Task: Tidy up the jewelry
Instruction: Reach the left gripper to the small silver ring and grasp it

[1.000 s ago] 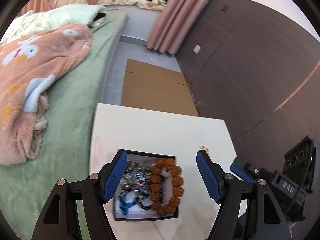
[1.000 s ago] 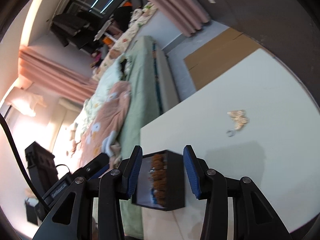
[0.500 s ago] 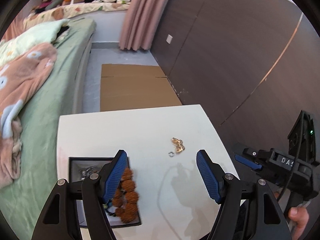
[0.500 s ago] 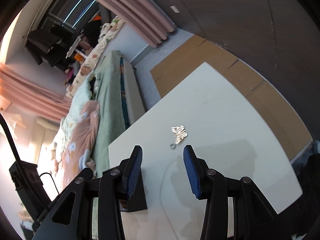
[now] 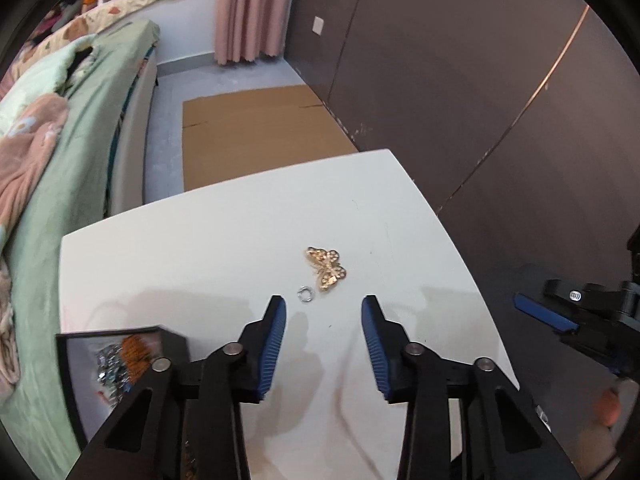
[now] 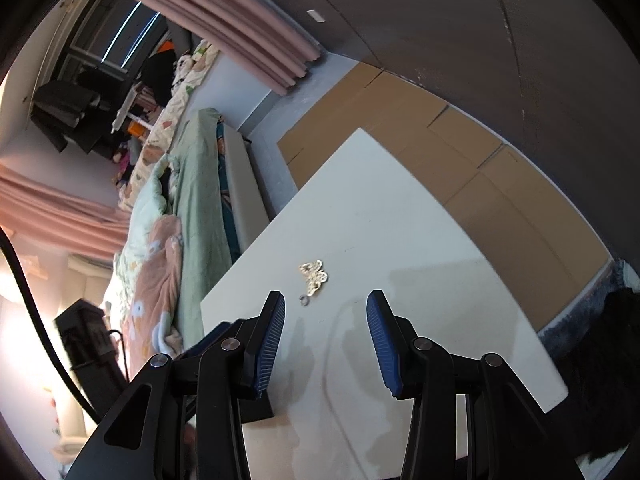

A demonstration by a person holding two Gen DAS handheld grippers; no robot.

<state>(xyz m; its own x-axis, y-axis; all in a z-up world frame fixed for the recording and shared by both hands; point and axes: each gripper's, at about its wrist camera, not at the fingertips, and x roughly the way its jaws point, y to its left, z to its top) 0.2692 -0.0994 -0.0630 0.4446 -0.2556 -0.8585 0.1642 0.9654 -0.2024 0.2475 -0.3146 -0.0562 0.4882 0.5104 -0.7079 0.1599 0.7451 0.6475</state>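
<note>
Occlusion first: our left gripper (image 5: 322, 312) covers the right part of the black box (image 5: 72, 364), so we only see a brown bead bracelet (image 5: 134, 350) and a blurred tangle of jewelry (image 5: 110, 364) in its left part. In the right wrist view the box is almost fully behind the left finger; contents unreadable there. Table's near edge is cut off by both frames.

Both grippers open, nothing held: left gripper's blue pads spread above the table, right gripper (image 6: 326, 312) the same.

Gold butterfly brooch (image 5: 326, 268) lies flat near mid-table, small silver ring (image 5: 305, 294) just beside it on the near side, not clearly touching. Both sit just ahead of the gap between our left fingers. From the right wrist, brooch (image 6: 314, 276) and ring (image 6: 304, 300) fall closer to the left finger than to the right.

White table (image 5: 200, 248) has bare surface all around the two pieces. Far edge drops to cardboard (image 5: 256, 136) on the floor. Left edge runs along the bed (image 5: 60, 200); right edge faces the dark wall panels (image 5: 460, 80). Box sits at the near-left corner, well apart from the brooch.
</note>
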